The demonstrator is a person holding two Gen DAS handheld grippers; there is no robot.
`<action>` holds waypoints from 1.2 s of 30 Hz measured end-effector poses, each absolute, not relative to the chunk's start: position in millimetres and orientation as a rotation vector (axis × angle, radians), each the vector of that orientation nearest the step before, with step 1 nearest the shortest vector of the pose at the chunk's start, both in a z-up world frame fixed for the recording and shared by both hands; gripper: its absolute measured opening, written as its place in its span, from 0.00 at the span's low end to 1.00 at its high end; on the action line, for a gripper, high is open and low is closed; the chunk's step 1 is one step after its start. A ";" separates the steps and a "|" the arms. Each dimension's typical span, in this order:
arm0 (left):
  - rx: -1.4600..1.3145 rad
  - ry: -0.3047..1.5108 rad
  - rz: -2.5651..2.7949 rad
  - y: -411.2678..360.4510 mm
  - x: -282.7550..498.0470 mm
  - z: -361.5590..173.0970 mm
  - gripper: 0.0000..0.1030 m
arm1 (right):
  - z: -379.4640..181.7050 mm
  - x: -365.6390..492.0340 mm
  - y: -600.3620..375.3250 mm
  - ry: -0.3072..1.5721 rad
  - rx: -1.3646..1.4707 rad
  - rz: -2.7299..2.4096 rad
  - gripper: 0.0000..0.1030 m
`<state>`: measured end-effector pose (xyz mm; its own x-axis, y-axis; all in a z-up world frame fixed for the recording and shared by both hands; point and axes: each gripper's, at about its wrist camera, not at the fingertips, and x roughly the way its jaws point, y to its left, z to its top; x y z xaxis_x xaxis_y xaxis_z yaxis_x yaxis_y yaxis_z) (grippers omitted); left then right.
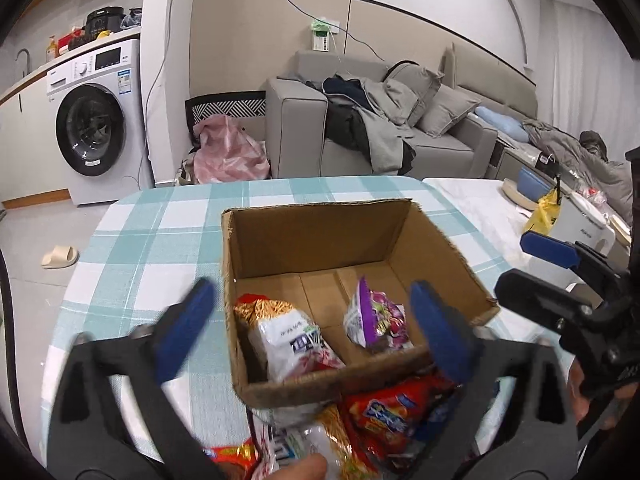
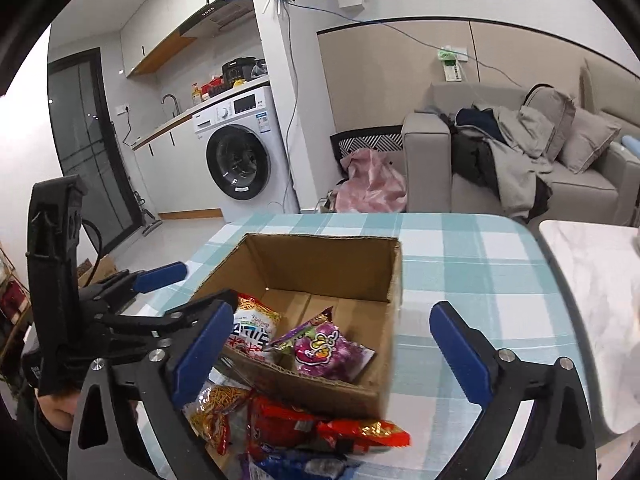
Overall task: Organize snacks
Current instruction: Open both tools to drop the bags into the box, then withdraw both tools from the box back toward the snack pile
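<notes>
A: Left wrist view. What's on the table?

B: Open cardboard box (image 1: 320,280) on a teal-and-white checked tablecloth (image 1: 160,232). Two packets inside: a white packet with a gold-and-red top (image 1: 288,340) against the left wall, and a purple packet (image 1: 376,320) right of the middle, standing tilted.

A: Left gripper?

B: The left gripper (image 1: 316,332) is spread wide, nothing between its blue pads. One pad hangs outside the box's left wall, the other over its near right corner.

A: Anything outside the box?

B: A heap of snacks just in front of the near wall. A red packet (image 1: 396,412) lies on top at the right; more white and gold wrappers to its left. A second gripper's blue pad shows at the right edge, over a white marble-look table (image 1: 480,208).

A: Right wrist view, then.

B: Same box (image 2: 320,264), seen from the right. The purple packet (image 2: 324,352) lies near the front wall, the white packet (image 2: 252,328) to its left.

A: Right gripper?

B: The right gripper (image 2: 332,352) is wide apart and empty. Its left pad sits before the box's near left corner; the right pad hangs over bare cloth (image 2: 480,264) beside the box.

A: Loose snacks?

B: Piled against the front wall: a gold packet (image 2: 216,404), red packets (image 2: 360,432), something blue at the bottom edge. Background: washing machine (image 2: 236,148), grey sofa (image 2: 520,152) heaped with clothes.
</notes>
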<state>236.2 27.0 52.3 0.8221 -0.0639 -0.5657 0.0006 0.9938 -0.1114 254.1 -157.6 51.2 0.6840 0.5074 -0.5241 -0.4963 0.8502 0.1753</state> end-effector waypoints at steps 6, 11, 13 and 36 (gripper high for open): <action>-0.082 0.587 -0.003 30.8 190.8 64.4 0.99 | 56.6 232.9 -170.9 0.621 -0.023 0.535 1.00; -0.073 0.588 0.015 34.9 155.5 66.8 0.99 | 55.0 208.4 -175.6 0.627 -0.055 0.543 1.00; -0.077 0.595 0.020 37.7 142.0 65.6 0.99 | 52.8 200.3 -176.7 0.639 -0.061 0.550 1.00; -0.111 0.693 0.037 36.3 64.9 4.8 0.99 | -14.0 135.1 -198.0 0.782 -0.100 0.514 1.00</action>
<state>64.9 36.3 4.8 0.7687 -0.0024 -0.6396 -0.0711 0.9935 -0.0892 135.1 -198.0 -14.0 0.5937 0.4050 -0.6953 -0.4776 0.8728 0.1005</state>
